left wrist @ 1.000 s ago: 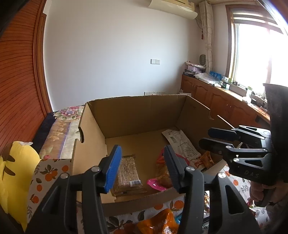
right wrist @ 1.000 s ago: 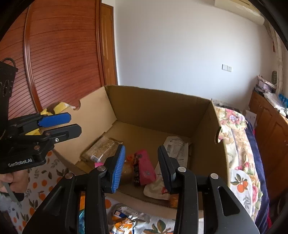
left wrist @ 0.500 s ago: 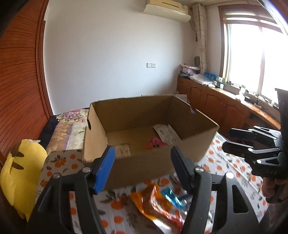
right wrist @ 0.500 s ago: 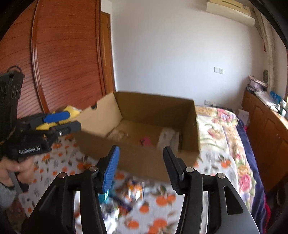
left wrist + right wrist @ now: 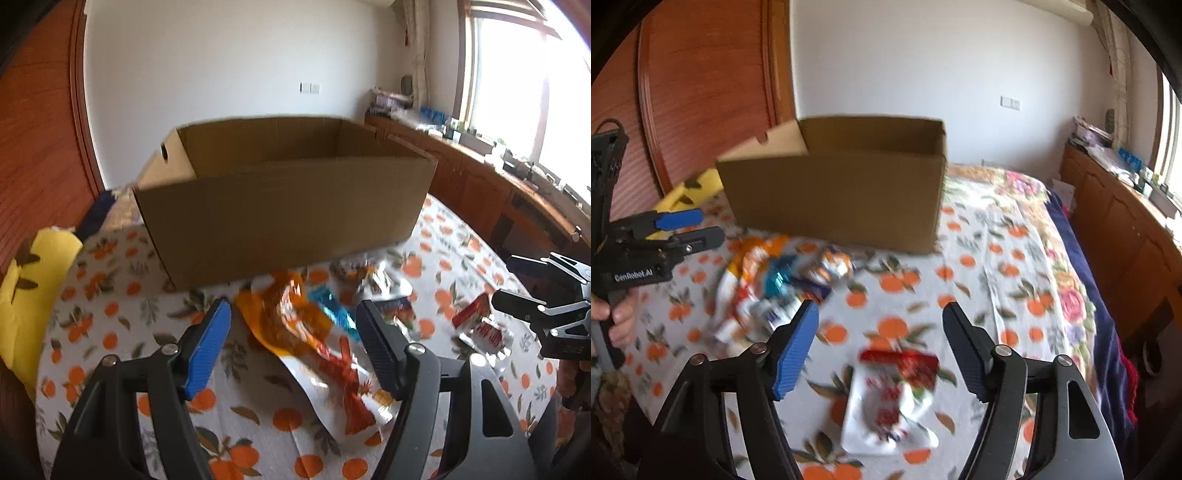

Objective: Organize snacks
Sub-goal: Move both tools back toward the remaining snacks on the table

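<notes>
— Orange-printed white cloth point(image 5: 110, 306) covers the bed we work over. What lies nearest us?

— Nearest, our left gripper point(image 5: 293, 325) hangs above an orange and white crinkled snack bag point(image 5: 295, 332). Its jaws have just been opening and now stand wide, with nothing pinched; the bag lies flat on the cloth below the gap. Our right gripper point(image 5: 879, 326) is the same: jaws just opened wide, holding nothing, over a red and white snack pouch point(image 5: 894, 391) lying on the cloth.

— And a little further out?

— A loose heap of small packets, among them a teal foil wrapper point(image 5: 777, 278), sits between the bags and the box, blurred by motion. A person's hand point(image 5: 617, 317) grips the left tool's handle.

— Furthest?

— An open brown cardboard box point(image 5: 284, 214) stands on the cloth just beyond the packets; we cannot see inside it. A yellow cushion point(image 5: 33, 280) lies left of it, wooden cabinets point(image 5: 1126, 236) run along the right, and a white wall closes the room.
</notes>
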